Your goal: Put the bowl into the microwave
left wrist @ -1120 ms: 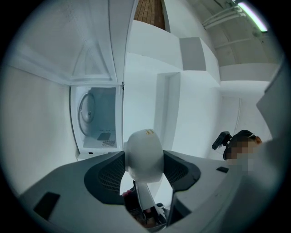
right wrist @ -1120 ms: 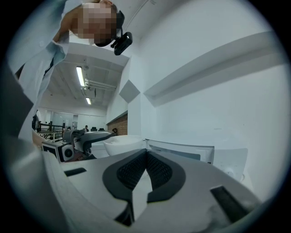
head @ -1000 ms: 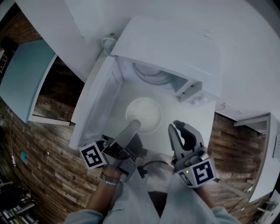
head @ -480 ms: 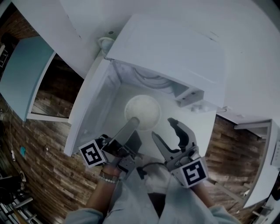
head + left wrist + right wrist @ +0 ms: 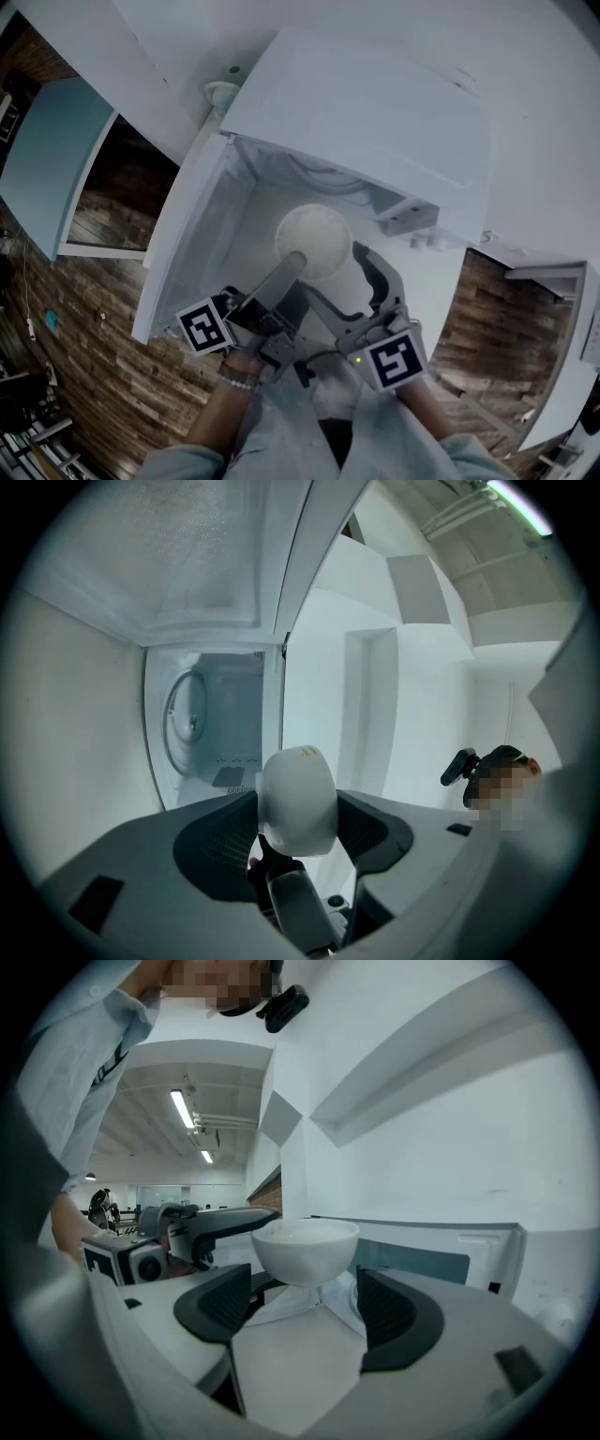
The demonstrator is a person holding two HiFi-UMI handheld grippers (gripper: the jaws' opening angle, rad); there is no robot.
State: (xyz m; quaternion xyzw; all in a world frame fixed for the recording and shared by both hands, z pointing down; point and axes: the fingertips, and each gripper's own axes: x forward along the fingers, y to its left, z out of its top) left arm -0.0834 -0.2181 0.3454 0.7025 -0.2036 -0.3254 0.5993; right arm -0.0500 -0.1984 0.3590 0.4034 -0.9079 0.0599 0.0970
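A white bowl hangs in front of the open white microwave, whose door swings out to the left. My left gripper is shut on the bowl's near rim; in the left gripper view the bowl stands edge-on between the jaws, with the turntable visible deep in the cavity. My right gripper is just right of the left one, under the bowl's near side. Its jaws are opening; the bowl sits between them, and the pads do not touch it.
The microwave stands on a white surface against a white wall. Wood-pattern floor lies below left and right. A teal panel is at far left, a white cabinet at far right. The left gripper's body is close to the right gripper.
The right gripper's jaws have gone from nearly shut to wide apart, and it has shifted left toward the bowl. The left gripper and bowl have barely moved.
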